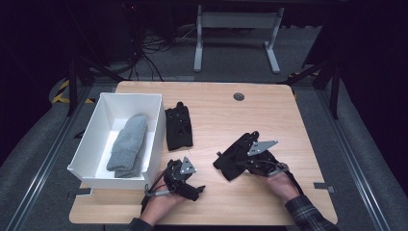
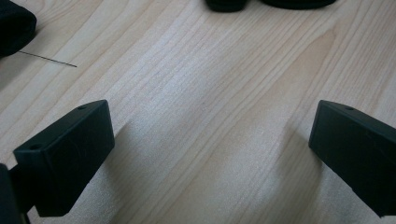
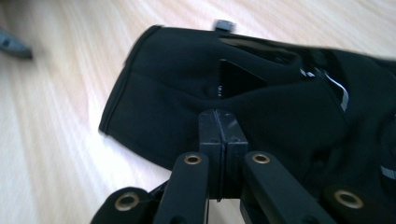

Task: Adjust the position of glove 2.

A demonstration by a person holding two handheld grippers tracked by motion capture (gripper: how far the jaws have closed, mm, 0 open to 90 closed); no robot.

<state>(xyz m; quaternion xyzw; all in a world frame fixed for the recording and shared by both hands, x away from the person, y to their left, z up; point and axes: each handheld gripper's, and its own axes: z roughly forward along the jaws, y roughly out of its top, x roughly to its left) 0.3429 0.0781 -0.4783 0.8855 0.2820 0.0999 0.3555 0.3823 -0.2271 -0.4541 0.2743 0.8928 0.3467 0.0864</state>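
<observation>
A black glove [image 1: 233, 159] lies at the middle right of the wooden table [image 1: 240, 120], and my right gripper [image 1: 244, 162] is shut on it. In the right gripper view the two jaws of my right gripper [image 3: 223, 123] are pressed together with a fold of the black glove's [image 3: 168, 88] fabric pinched between them, near its cuff. A second black glove [image 1: 179, 127] lies flat beside the white box [image 1: 130, 95]. My left gripper [image 1: 196, 190] rests near the front edge. Seen from the left gripper [image 2: 210, 121] itself, it is open over bare wood.
The white box at the left holds a grey knitted piece [image 1: 129, 144]. A round cable grommet [image 1: 238, 96] sits near the table's far edge. Bare wood stretches across the far right and the front middle. Dark floor and desk legs [image 1: 198, 43] lie beyond the table.
</observation>
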